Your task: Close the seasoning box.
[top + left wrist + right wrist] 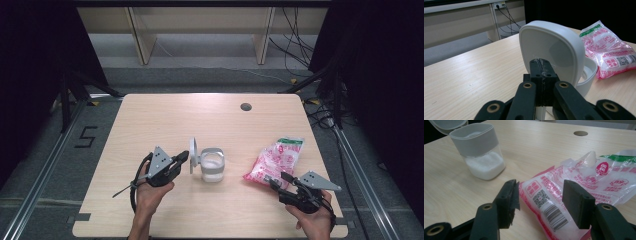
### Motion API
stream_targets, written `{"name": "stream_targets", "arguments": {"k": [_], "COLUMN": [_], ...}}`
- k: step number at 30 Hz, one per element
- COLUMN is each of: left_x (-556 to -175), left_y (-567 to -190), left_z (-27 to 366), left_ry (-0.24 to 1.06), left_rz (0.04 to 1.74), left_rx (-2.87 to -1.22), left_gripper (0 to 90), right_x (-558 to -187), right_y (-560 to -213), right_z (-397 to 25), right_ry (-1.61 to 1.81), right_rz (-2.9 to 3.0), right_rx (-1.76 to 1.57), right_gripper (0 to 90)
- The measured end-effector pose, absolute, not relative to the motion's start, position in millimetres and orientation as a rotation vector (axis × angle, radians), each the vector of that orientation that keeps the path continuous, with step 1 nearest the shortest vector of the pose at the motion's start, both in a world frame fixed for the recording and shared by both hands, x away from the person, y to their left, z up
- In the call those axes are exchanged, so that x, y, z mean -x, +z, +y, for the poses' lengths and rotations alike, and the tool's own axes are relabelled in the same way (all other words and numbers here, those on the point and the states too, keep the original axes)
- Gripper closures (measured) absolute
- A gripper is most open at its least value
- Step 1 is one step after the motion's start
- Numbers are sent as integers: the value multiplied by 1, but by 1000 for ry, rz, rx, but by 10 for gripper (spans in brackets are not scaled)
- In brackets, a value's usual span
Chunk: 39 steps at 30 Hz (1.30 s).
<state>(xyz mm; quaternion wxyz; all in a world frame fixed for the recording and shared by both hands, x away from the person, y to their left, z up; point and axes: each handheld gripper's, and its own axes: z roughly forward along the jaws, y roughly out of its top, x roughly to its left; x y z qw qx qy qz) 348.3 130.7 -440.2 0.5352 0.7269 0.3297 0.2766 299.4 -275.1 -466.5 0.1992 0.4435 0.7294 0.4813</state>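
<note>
A clear container (212, 167) with a white collar stands mid-table, part full of white grains (485, 165). Its white hinged lid (193, 154) is flipped open and stands upright on its left side. My left gripper (183, 156) is shut, and its tips (541, 62) rest against the lid's (549, 45) face with nothing between the jaws. A pink and white printed bag (276, 159) with a green top lies to the right. My right gripper (279, 178) is open, its jaws standing either side of the bag's near end (544, 200), over the barcode.
The light wooden table (165, 120) has a round cable hole (245, 106) near its far edge. Beyond the table, cables lie on the floor (295, 45) by wooden furniture legs. Metal rails run along both sides.
</note>
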Motion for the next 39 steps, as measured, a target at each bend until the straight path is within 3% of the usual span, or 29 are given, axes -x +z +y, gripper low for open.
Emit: {"name": "stream_targets", "arguments": {"k": [39], "left_x": [-345], "left_y": [-430], "left_z": [119], "left_ry": [700], "left_rz": [712], "left_rx": [-1744], "left_gripper": [894], "right_x": [-280], "right_y": [-470], "right_z": [-277], "right_ry": [1349], "right_rz": [2077], "right_rx": [-1183], "right_gripper": [450]}}
